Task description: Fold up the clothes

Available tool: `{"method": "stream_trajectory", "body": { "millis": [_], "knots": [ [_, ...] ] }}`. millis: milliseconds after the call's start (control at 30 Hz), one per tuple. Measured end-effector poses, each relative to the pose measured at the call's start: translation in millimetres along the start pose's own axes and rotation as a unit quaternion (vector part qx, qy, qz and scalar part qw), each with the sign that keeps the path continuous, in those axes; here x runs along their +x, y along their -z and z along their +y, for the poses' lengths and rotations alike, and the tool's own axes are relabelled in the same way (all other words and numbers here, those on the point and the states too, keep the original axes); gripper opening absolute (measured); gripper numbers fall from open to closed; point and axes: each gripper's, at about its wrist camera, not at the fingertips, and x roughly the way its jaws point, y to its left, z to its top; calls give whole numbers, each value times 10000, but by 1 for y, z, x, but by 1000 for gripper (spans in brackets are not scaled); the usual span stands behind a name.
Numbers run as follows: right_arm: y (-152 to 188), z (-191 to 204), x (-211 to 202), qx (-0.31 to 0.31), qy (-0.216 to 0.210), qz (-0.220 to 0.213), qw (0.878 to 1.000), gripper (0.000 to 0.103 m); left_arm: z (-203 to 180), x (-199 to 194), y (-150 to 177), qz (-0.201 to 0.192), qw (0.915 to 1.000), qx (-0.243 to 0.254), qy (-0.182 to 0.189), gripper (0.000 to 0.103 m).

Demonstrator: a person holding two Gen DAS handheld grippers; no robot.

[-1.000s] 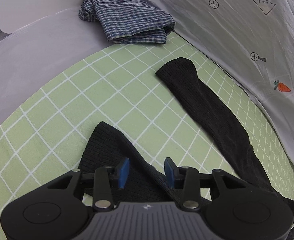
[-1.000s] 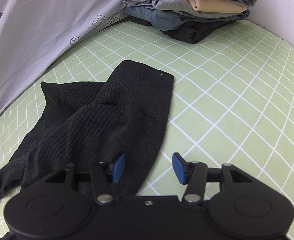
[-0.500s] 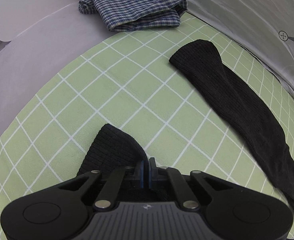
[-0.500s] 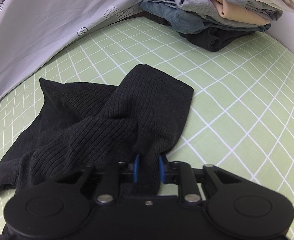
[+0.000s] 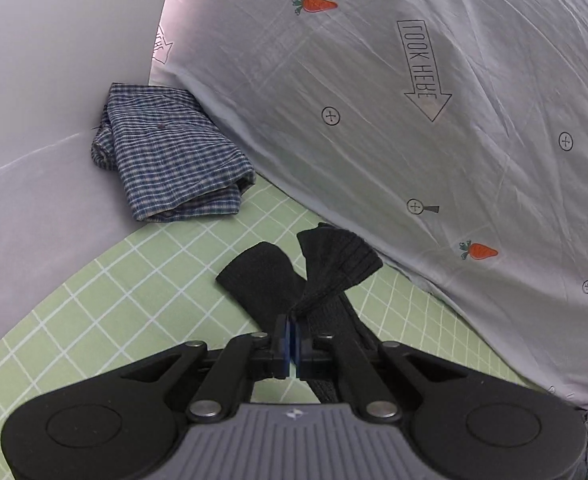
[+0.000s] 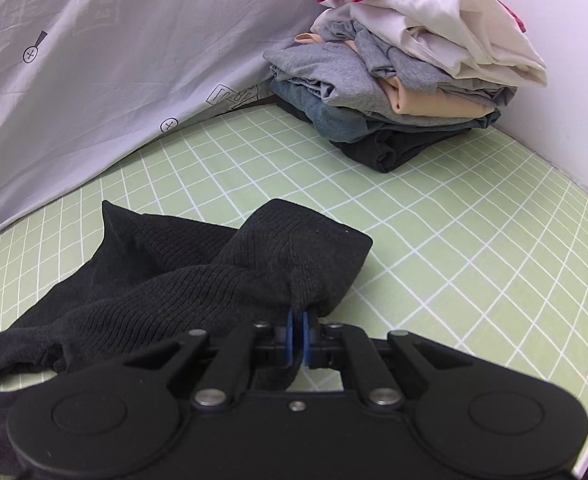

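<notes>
In the left wrist view, the left gripper (image 5: pixel 292 342) has its blue fingers (image 5: pixel 282 346) clenched on a bunched ribbed cuff of the black garment (image 5: pixel 335 270). The cuff fans out just ahead of the fingers, raised off the surface. A second black leg or sleeve lies flat to the left of the fingers, its rounded end pointing away and leftward, its long axis running back under the gripper.

In the right wrist view, the right gripper (image 6: pixel 297 340) likewise has its fingers (image 6: pixel 290 338) pressed together on a fold of the same garment, whose bulk spreads ahead and to the left of them, trailing off toward the near left edge.

The green checked sheet (image 6: pixel 433 248) lies beneath the garment. Farther ahead and left of the left fingers lies a folded blue plaid shirt (image 5: pixel 166 156). Beyond rises a pale grey printed cloth (image 5: pixel 413 120) with carrots and arrows. Far ahead and right of the right fingers, a stack of folded clothes (image 6: pixel 405 80) sits against a white wall (image 6: pixel 573 60).
</notes>
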Motion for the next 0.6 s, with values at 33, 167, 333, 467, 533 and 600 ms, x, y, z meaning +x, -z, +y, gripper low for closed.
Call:
{"method": "stream_trajectory", "body": {
  "millis": [33,167,333,467,533,600],
  "knots": [
    [7,-2,-2,-38,0,52,10000,5,11,-1,12,111,9997,26,-227,2],
    [32,-11,-7,-164,-22,287,9995,5,62,8,64,708,9924,86,-999,2],
    [48,-20,-19,-296,-71,410,9987,5,92,4,108,1208,9825,-52,-1415,2],
    [54,-28,-30,-379,-91,480,9981,5,102,-7,120,1185,9806,-47,-1564,3],
    [59,-33,-33,-397,-109,558,9976,5,113,-12,125,1167,9786,-120,-1691,3],
    [65,-37,-34,-378,-227,706,9965,5,122,-15,125,1186,9764,-187,-1797,3]
  ]
}}
